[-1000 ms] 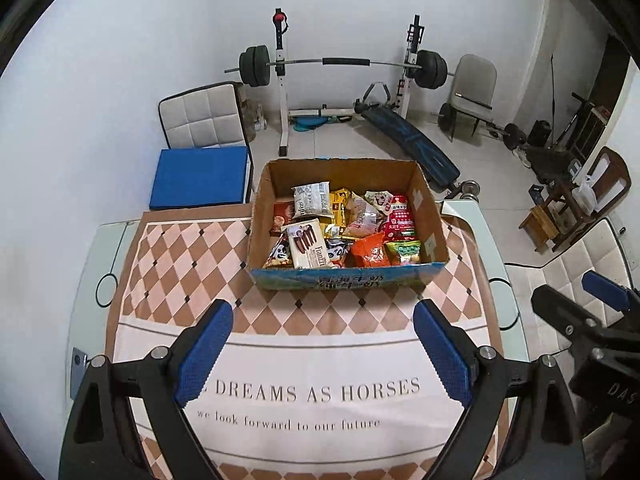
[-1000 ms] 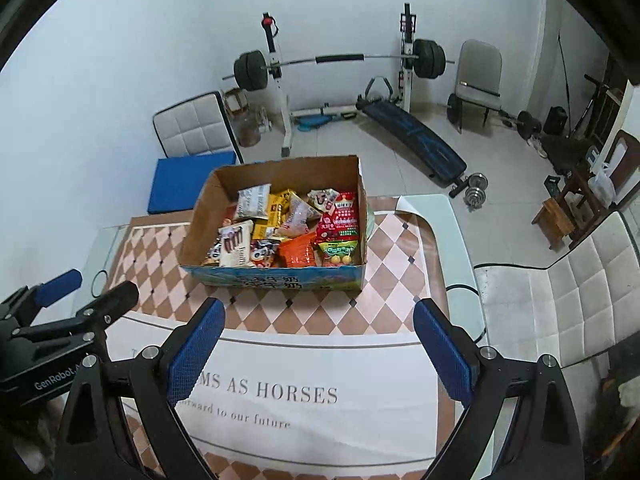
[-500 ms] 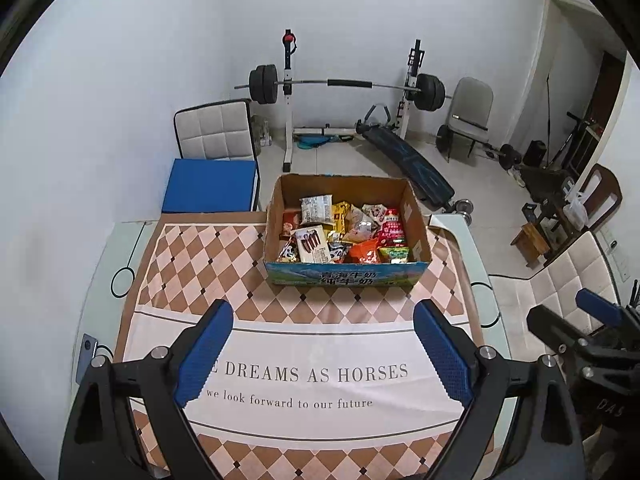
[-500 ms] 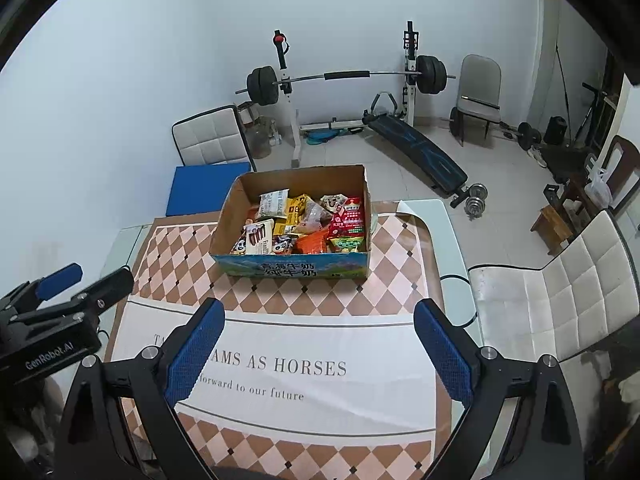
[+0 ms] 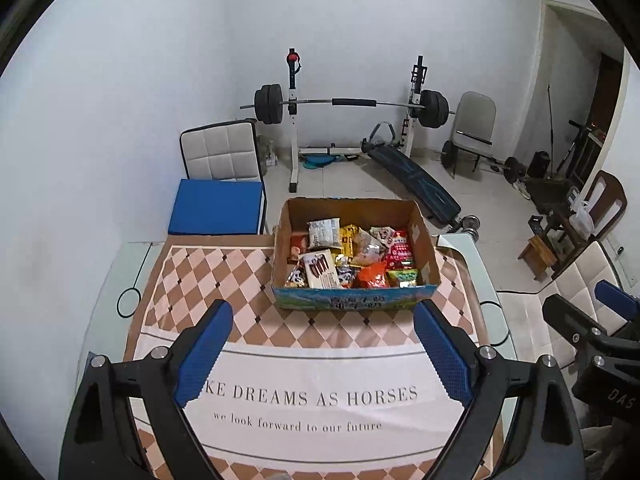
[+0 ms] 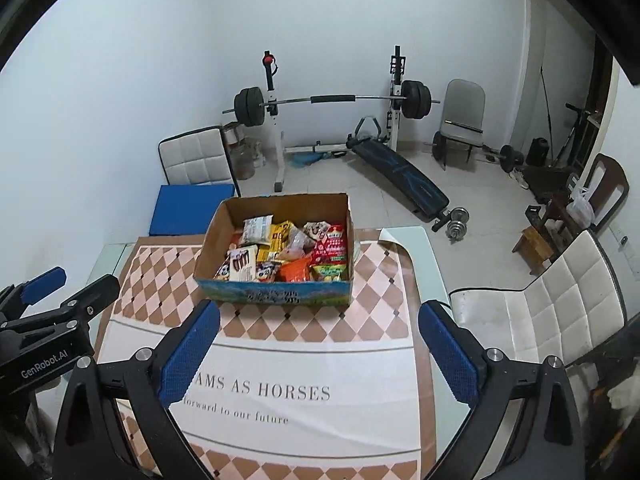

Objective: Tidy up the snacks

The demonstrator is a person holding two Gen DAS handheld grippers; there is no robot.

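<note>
An open cardboard box [image 5: 429,254] [image 6: 210,244] stands at the far side of the table, full of several snack packets [image 5: 352,254] [image 6: 288,252]: a white cookie pack, an orange bag, red and green packs. My left gripper [image 5: 322,350] is open and empty, held high above the tablecloth, short of the box. My right gripper [image 6: 318,354] is open and empty too, above the cloth's right part. Each gripper shows at the edge of the other's view: the right one in the left wrist view [image 5: 592,320], the left one in the right wrist view [image 6: 60,300].
The table carries a checked cloth [image 5: 208,276] [image 6: 384,292] with printed words. A white chair [image 6: 540,312] stands to the right, a blue-cushioned chair [image 5: 218,204] behind the table. A barbell rack [image 5: 352,104] and bench [image 5: 416,180] stand on the floor beyond.
Both grippers have pulled back and up from the box, which now looks smaller and farther away. Both stay open and empty.
</note>
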